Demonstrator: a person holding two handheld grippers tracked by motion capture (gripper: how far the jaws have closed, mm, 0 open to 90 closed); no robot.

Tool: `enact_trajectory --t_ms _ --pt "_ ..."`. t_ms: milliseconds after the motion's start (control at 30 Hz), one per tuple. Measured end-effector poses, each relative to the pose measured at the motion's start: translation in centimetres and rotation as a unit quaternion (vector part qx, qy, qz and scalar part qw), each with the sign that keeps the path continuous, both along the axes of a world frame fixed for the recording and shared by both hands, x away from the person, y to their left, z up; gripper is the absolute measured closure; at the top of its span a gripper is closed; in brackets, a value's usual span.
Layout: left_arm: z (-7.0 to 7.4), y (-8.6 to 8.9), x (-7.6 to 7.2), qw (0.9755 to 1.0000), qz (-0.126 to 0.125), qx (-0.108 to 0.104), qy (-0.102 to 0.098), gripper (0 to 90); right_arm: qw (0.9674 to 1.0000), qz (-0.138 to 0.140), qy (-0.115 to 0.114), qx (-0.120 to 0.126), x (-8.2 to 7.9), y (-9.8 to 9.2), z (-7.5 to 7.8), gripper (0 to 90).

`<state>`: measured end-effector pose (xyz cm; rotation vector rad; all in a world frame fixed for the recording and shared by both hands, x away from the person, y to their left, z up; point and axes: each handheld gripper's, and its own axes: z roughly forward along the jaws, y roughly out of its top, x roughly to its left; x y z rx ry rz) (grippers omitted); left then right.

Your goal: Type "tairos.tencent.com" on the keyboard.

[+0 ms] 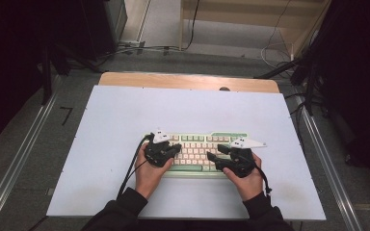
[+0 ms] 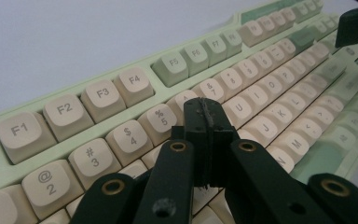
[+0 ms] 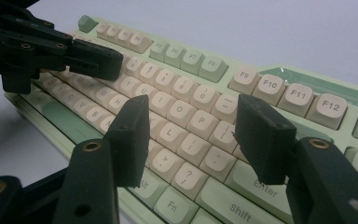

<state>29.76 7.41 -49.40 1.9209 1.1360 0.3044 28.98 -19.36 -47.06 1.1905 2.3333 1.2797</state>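
Observation:
A pale green keyboard (image 1: 192,138) with cream keys lies on the white table (image 1: 125,115), and it also appears as the keyboard (image 2: 135,84) and the keyboard (image 3: 279,81) in the two gripper views. My left gripper (image 1: 177,149) hovers over the keyboard's left half, its jaws shut with nothing between them. In the left gripper view, the left gripper (image 2: 205,109) points at the number row near the 6 key. My right gripper (image 1: 213,157) hangs over the right half. The right gripper (image 3: 191,135) is open above the L and semicolon keys, holding nothing.
The white table has bare room all around the keyboard. A wooden strip (image 1: 188,81) runs along the table's far edge. Cables (image 1: 139,48) and dark stands (image 1: 308,72) lie on the floor beyond.

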Motion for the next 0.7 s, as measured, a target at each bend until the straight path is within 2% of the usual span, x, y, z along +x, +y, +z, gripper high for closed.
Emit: enact_trajectory --t_ms 100,200,333,367,467,700 --pt "0.0 0.0 0.1 1.0000 -0.007 -0.003 0.006 90.0 1.0000 0.000 0.001 -0.001 0.0 0.0 0.0 43.7" --pt "0.4 0.1 -0.1 0.9998 -0.011 -0.018 0.002 88.4 1.0000 0.000 0.000 0.000 0.0 0.0 0.0 43.7" --pt "1.3 0.5 -0.5 0.9989 -0.012 -0.044 -0.014 73.7 1.0000 0.000 0.000 0.001 0.0 0.0 0.0 43.7" --pt "1.4 0.5 -0.6 0.9987 -0.009 -0.047 -0.015 67.7 1.0000 -0.001 0.000 0.001 0.0 0.0 0.0 43.7" --pt "1.8 1.0 -0.6 0.9978 -0.004 -0.063 -0.019 58.8 1.0000 -0.001 0.000 0.001 0.0 0.0 0.0 43.7" --pt "2.5 2.0 -0.9 0.9974 0.021 -0.058 -0.037 39.2 1.0000 -0.002 0.000 0.002 0.0 0.0 0.0 43.7"
